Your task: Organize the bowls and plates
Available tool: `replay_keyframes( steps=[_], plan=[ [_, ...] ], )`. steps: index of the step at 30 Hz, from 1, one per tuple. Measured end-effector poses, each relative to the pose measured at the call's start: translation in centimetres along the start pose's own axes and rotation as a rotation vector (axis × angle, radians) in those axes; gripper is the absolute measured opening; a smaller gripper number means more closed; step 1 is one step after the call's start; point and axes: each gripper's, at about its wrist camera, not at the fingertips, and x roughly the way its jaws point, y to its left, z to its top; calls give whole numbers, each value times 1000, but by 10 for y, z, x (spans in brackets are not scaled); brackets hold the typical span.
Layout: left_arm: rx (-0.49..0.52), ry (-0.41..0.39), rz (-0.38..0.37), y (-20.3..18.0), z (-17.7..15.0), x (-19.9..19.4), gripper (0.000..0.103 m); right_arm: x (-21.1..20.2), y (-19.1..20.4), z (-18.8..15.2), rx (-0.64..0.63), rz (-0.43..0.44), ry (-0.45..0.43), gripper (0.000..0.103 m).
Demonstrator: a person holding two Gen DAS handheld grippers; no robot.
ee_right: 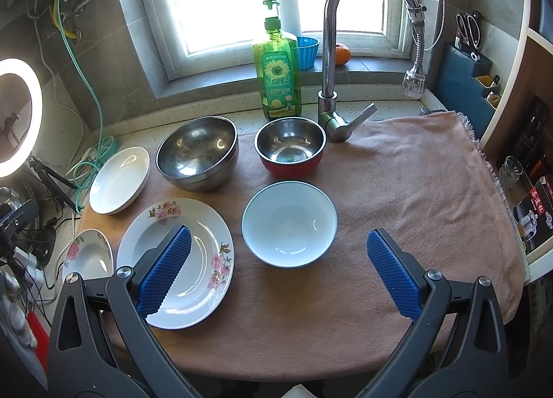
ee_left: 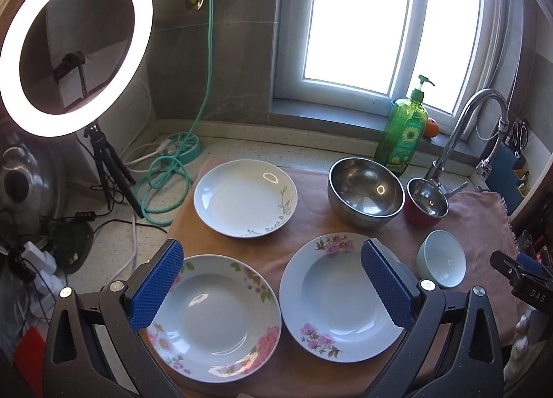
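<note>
Looking from the left wrist: a pink towel (ee_left: 311, 211) covers a speckled bench (ee_left: 114, 259) below a bright window (ee_left: 363, 18). Three plates (ee_left: 245, 197) lie there, and the left claw (ee_left: 273, 280) hangs above them, pads apart and empty. "DAS" marks the other tool.

From the right wrist: the right claw (ee_right: 280, 273) gapes empty over a pale bowl (ee_right: 289, 228). Two steel bowls (ee_right: 197, 153) stand before a green sunflower-label bottle (ee_right: 278, 66) and tap (ee_right: 331, 52).

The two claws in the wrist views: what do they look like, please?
Both look alike. The left claw and the right claw each have two blue dimpled pads on black angular arms with silver round bolts and triangular cut-outs. No cables or sleeves show.
</note>
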Motion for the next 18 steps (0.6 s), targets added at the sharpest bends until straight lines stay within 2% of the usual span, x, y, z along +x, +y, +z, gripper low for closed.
replay_keyframes(
  steps=[13,18],
  plan=[
    [2,11,-5,0,0,6,102,8,1,-4,2,-7,10,103],
    [1,9,9,9,3,8,102,16,-5,-8,11,3,38,103]
  ],
)
